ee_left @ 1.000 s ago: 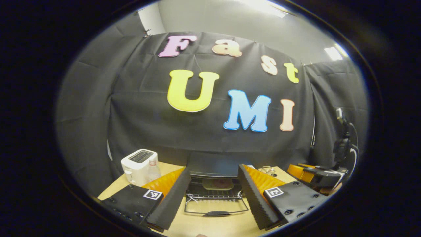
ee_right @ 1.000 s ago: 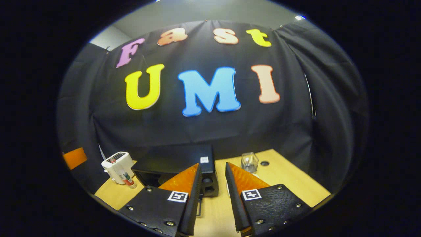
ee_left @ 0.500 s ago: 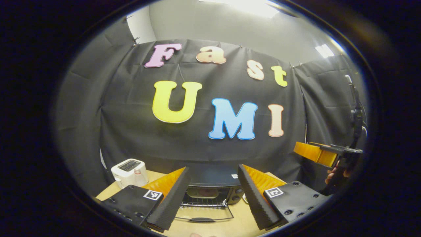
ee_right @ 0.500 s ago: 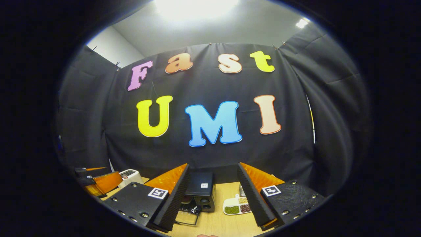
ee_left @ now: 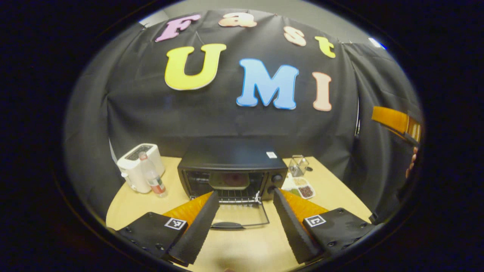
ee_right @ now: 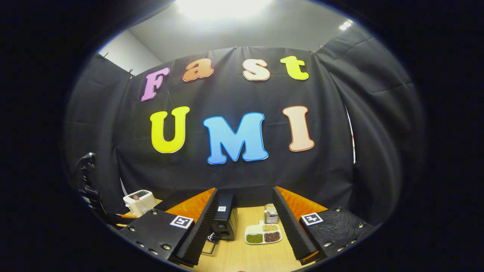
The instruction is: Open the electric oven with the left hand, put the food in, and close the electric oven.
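with the oven (ee_left: 231, 170) door (ee_left: 242, 216) lying flat in front of it and a plate of food (ee_left: 229, 180) apparently on the rack, closing comes next: bring the left tool (ee_left: 242, 223), fingers apart and empty, under the door's handle (ee_left: 227, 225) and swing up. right tool (ee_right: 244, 226) also apart, well back. black oven sits mid-bench (ee_left: 332, 192), dials right.

The left gripper view faces the black boxy electric oven (ee_left: 232, 170) head-on, fairly near; the right gripper view, farther back, shares it (ee_right: 225, 217) at lower centre.
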Motion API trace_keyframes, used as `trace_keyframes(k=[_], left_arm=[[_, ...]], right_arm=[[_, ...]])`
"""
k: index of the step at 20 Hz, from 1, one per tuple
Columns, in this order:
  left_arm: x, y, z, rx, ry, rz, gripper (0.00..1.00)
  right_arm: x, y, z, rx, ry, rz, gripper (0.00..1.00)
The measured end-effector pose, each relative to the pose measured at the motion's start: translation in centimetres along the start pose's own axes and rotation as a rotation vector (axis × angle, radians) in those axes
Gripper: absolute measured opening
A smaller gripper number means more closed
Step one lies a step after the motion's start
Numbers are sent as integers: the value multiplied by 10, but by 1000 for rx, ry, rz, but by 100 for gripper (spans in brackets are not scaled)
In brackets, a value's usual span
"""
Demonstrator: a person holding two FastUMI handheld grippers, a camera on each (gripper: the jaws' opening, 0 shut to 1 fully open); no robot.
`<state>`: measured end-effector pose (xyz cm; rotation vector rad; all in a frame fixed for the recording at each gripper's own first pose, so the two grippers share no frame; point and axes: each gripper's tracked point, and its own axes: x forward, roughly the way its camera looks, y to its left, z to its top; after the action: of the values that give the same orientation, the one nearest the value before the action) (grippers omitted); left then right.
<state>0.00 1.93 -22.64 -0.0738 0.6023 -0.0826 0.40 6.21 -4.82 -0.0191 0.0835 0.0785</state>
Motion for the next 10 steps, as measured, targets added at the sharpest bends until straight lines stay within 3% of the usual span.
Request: trace_keyframes(k=[5,6,8,10], left_arm=[[30,9,-62,40,154,18,98],[36,13,-76,40,196,27,95],[57,15,-113,32,290,38,100],[72,18,-143,24,380,34,98]], right_arm=[[-1,-19,-7,20,32,-45,89],[-3,-16,-16,25,38,-48,89],[-4,-22,-24,28,57,-53,88],[-2,-27,-29,30,71,-66,89]])
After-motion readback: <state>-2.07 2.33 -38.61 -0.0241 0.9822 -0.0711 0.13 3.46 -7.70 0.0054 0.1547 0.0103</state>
